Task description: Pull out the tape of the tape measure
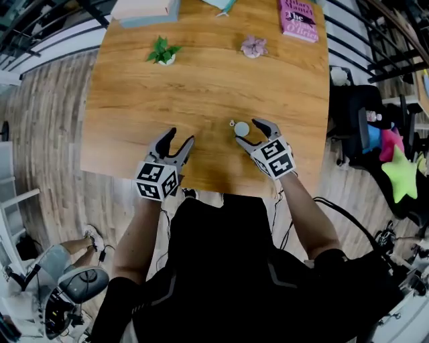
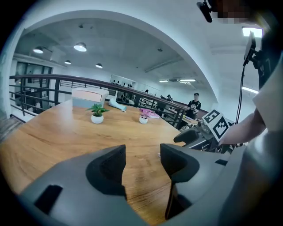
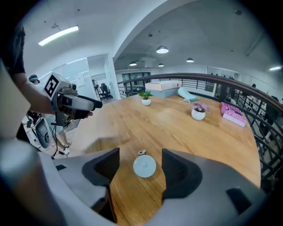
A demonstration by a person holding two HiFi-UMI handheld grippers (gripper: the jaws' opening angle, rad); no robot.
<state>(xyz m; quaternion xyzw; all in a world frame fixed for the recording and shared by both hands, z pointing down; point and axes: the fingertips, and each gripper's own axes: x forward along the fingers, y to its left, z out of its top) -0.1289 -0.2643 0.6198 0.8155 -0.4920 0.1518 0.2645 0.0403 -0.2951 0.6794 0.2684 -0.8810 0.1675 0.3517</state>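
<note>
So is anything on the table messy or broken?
No, nothing looks odd. The small round tape measure lies flat on the wooden table, no tape pulled out yet. The green plant and pink flower pot stand upright, and the pink book lies flat.

Your rig: 2 dark grey grippers, black clothing.
Your left gripper (image 1: 181, 137) and right gripper (image 1: 246, 130) are matte dark grey, with curved jaws lined in black. Each carries a white marker cube (image 1: 158, 179) printed with black squares. You wear a black short-sleeved shirt (image 1: 221, 268) with grey seams, and a thin black cable (image 1: 343, 216) runs beside you.
</note>
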